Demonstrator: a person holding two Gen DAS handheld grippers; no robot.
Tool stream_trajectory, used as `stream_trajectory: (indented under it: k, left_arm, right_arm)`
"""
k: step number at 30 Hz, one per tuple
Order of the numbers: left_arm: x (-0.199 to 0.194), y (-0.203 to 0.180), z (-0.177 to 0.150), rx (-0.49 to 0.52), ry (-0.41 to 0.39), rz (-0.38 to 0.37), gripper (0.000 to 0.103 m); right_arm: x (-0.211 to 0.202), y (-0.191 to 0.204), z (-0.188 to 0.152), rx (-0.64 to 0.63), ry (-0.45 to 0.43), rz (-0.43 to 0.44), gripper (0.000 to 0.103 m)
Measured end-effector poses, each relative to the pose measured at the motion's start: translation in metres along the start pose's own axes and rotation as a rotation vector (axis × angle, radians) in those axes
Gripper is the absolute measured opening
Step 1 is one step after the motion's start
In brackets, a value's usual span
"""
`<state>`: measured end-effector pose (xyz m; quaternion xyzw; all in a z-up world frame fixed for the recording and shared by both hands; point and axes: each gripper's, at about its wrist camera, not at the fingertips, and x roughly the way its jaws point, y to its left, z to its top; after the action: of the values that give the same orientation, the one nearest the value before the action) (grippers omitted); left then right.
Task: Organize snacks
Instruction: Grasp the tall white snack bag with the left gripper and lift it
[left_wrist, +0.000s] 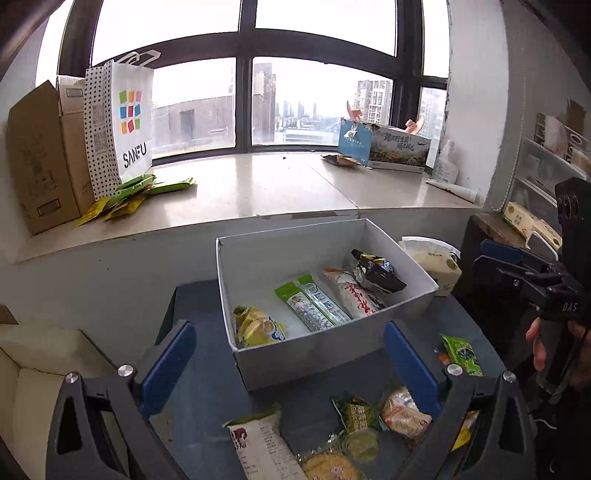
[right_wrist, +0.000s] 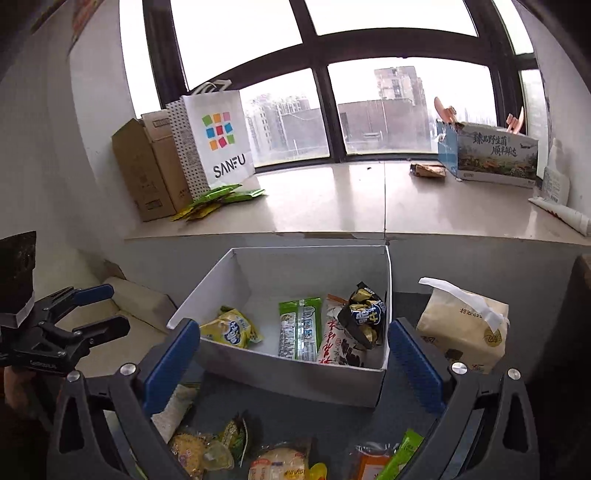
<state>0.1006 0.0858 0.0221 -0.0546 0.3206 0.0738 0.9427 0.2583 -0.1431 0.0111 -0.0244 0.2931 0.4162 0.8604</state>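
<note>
A white open box (left_wrist: 317, 360) (right_wrist: 295, 376) stands on a dark blue table. It holds a yellow packet (left_wrist: 256, 326) (right_wrist: 231, 328), a green-and-white bar (left_wrist: 312, 302) (right_wrist: 299, 328), a red-and-white packet (left_wrist: 352, 297) (right_wrist: 338, 339) and a black packet (left_wrist: 376, 271) (right_wrist: 364, 314). Loose snacks (left_wrist: 354, 432) (right_wrist: 273, 458) lie in front of the box. My left gripper (left_wrist: 288, 365) (right_wrist: 98, 310) is open and empty above the loose snacks. My right gripper (right_wrist: 291, 365) (left_wrist: 495, 258) is open and empty, to the right of the left one.
A tissue pack (right_wrist: 461, 328) (left_wrist: 436, 266) sits right of the box. On the windowsill behind are a SANFU paper bag (left_wrist: 122, 125) (right_wrist: 214, 140), cardboard boxes (left_wrist: 40, 158), green sachets (left_wrist: 133, 195) and a printed carton (right_wrist: 487, 155). A cream seat (left_wrist: 33, 373) is at left.
</note>
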Motion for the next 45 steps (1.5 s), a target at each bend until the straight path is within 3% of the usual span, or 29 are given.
stream_trajectory:
  k: [4,11,16,27,31,34,36,37,39,40,42,45]
  left_arm:
    - [-0.029,-0.009,-0.031,-0.012,-0.016,-0.038,0.103]
    - [-0.040,-0.012,-0.090,-0.061,0.078,-0.035,0.103]
    - [-0.042,-0.013,-0.114,-0.089,0.124,-0.043,0.103]
    - [0.038,0.017,-0.147,-0.246,0.336,-0.096,0.103]
    - [0.065,0.021,-0.161,-0.232,0.423,-0.020,0.103]
    - [0.078,0.020,-0.171,-0.240,0.471,-0.022,0.102]
    - [0.081,0.015,-0.174,-0.203,0.475,0.014,0.098]
    - [0.079,0.013,-0.173,-0.193,0.462,-0.003,0.094]
    - [0.075,0.011,-0.170,-0.201,0.451,-0.039,0.067]
    - [0.073,0.012,-0.167,-0.212,0.446,-0.064,0.058]
    - [0.064,0.010,-0.160,-0.182,0.414,-0.041,0.040]
    - [0.046,0.006,-0.151,-0.174,0.355,-0.084,0.038]
  right_arm:
    - [-0.041,0.019,-0.025,-0.028,-0.052,0.007,0.103]
    - [-0.096,0.032,-0.078,0.000,-0.078,0.075,0.103]
    - [-0.121,0.032,-0.110,0.015,-0.079,0.055,0.103]
    - [-0.133,0.037,-0.126,-0.018,-0.076,0.042,0.103]
    - [-0.130,0.040,-0.129,-0.028,-0.059,0.032,0.103]
    - [-0.128,0.042,-0.132,-0.033,-0.052,0.031,0.103]
    - [-0.126,0.044,-0.134,-0.035,-0.043,0.033,0.103]
    - [-0.126,0.045,-0.135,-0.039,-0.040,0.035,0.103]
    - [-0.124,0.047,-0.136,-0.049,-0.034,0.034,0.103]
    - [-0.123,0.048,-0.137,-0.053,-0.030,0.032,0.103]
    - [-0.122,0.050,-0.137,-0.057,-0.024,0.023,0.103]
    - [-0.121,0.051,-0.137,-0.059,-0.027,0.028,0.103]
